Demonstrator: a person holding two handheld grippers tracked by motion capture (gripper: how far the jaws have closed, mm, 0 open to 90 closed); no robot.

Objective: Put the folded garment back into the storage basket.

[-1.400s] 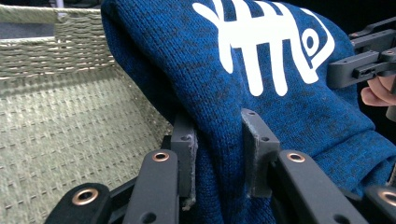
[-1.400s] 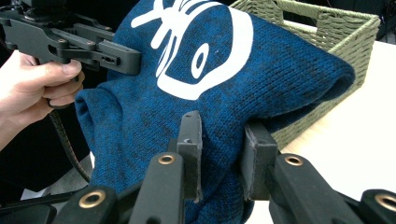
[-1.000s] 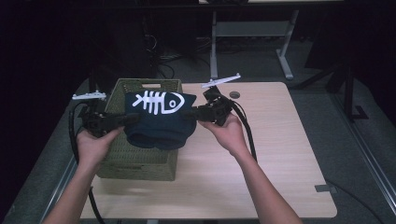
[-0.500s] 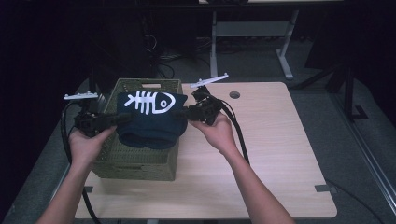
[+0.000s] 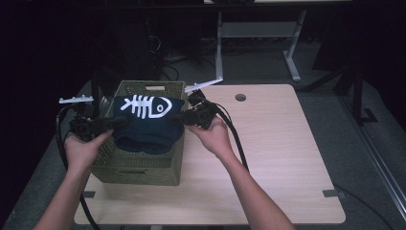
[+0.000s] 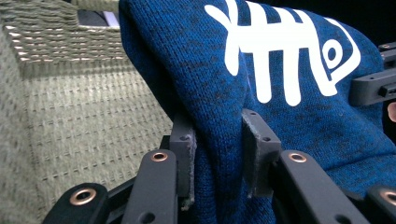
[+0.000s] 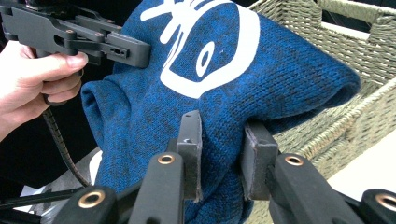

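Observation:
A folded dark blue knit sweater with a white fish-skeleton print hangs over the olive woven basket at the table's left. My left gripper is shut on the sweater's left edge, and in the left gripper view its pads pinch the blue knit. My right gripper is shut on the right edge; the right gripper view shows the cloth bunched between its pads. The other gripper grips the far side there. The sweater's lower part sags into the basket.
The basket stands on a light wooden table with a round cable hole near its back edge. Bare tabletop lies to the right of the basket. Dark floor and a desk frame lie beyond.
Both grippers have carried the sweater to the left, from beside the basket's right rim to above the basket, and slightly lower.

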